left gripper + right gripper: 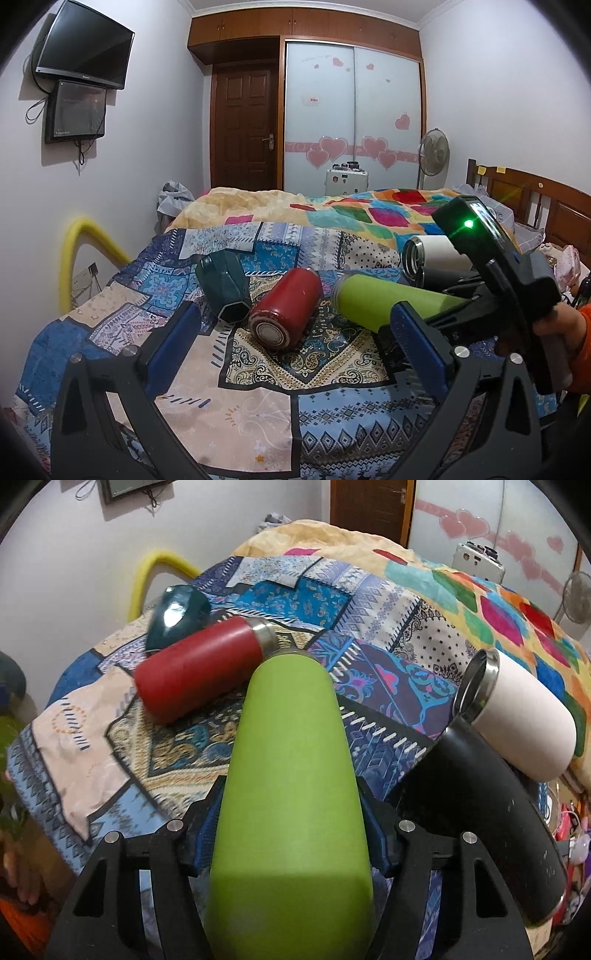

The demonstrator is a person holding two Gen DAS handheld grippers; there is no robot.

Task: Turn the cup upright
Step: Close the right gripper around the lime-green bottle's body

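Observation:
Several cups lie on their sides on the patterned bedspread (258, 387). My right gripper (291, 834) is shut on the green cup (291, 775), held lying forward between its blue pads; the cup also shows in the left wrist view (391, 302). A red cup (284, 310) (199, 668) lies left of it, with a dark green faceted cup (221, 288) (177, 613) beyond. A white cup (524, 716) (439, 254) and a black cup (487, 812) lie to the right. My left gripper (295, 339) is open and empty, just in front of the red cup.
A colourful quilt (369, 210) covers the far half of the bed. A wooden headboard (535, 195) stands at the right, a yellow padded rail (74, 251) at the left. A white case (345, 181) and a fan (434, 147) stand by the wardrobe.

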